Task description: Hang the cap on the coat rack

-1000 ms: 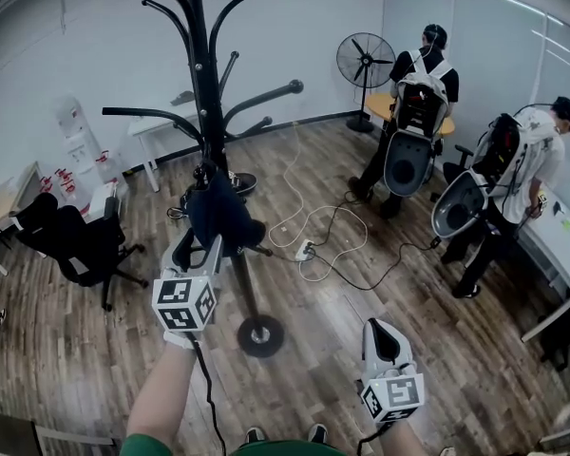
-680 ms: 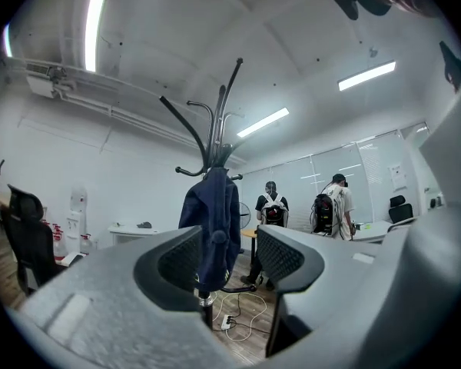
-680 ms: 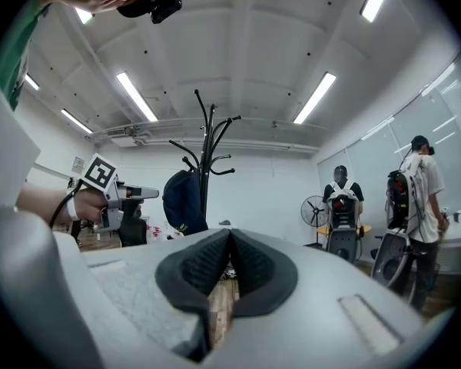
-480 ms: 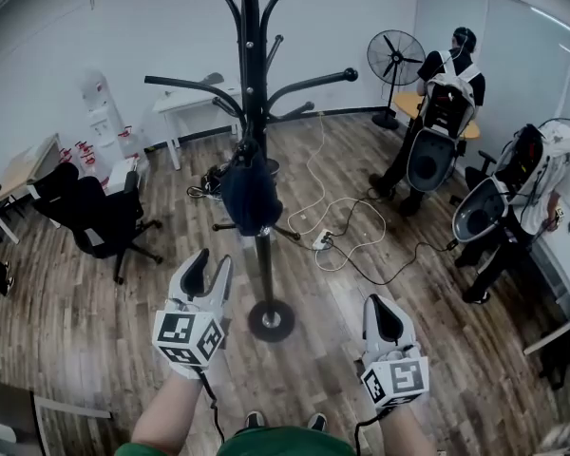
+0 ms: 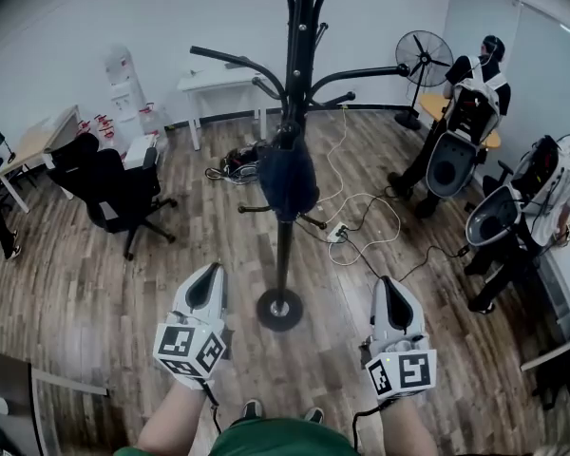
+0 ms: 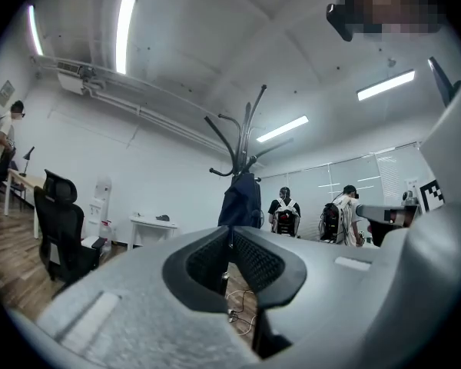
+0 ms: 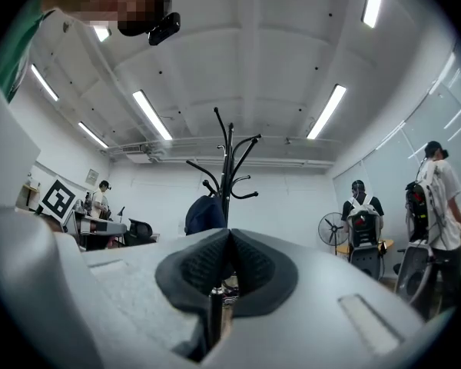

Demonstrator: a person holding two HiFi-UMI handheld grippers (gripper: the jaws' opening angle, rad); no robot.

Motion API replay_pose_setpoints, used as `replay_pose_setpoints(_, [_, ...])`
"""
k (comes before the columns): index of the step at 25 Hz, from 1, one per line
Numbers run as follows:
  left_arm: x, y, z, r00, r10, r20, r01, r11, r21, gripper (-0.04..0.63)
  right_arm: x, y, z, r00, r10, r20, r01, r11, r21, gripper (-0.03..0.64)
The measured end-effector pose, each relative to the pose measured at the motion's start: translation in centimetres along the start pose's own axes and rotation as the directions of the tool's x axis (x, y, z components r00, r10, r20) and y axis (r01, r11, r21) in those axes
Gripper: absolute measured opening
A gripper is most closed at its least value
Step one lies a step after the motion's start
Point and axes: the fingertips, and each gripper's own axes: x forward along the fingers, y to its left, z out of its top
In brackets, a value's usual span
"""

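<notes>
1. Here, in the head view, the dark cap (image 5: 287, 180) hangs from the coat rack (image 5: 299, 74) at the level of its lower arms, close against the black pole. Its long axis runs up and down along the pole, and its loose lower end points toward the round base on the wooden floor (image 5: 85, 283). The left gripper (image 5: 209, 275) and right gripper (image 5: 391, 288) are held low on either side of that base. Both point toward the rack and are well apart from the cap. A black office chair (image 5: 114, 193) stands to the left, and a fan (image 5: 425, 57) and two people with backpacks (image 5: 465, 112) are at the right.

2. In the left gripper view, the jaws of the left gripper (image 6: 230, 233) have just been closing and now meet pad to pad, with nothing between them. Beyond their tips the cap (image 6: 242, 202) hangs lengthwise down the coat rack (image 6: 246, 133), with its top at the arms and its bottom toward the floor.

3. In the right gripper view, the jaws of the right gripper (image 7: 229, 241) are pressed together and hold nothing. The cap (image 7: 205, 214) shows just left of the pole of the coat rack (image 7: 227, 152), again hanging with its length vertical.
</notes>
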Motion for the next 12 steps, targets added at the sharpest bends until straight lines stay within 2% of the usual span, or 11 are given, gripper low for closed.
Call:
replay_pose_setpoints(6, [-1.1,1.2,0.4,1.0,0.03,0.009,-0.03,1.0,-0.005,0.025,0.1,0.8,0.4,1.0,0.006,0.009,-0.006,1.0,-0.002,0.003])
replay_pose_setpoints(12, [0.0,-0.3,-0.1,1.0,-0.014,-0.006,0.014,1.0,0.004,0.025,0.2,0.5,0.5,1.0,0.008,0.019,-0.008,1.0,-0.01,0.003])
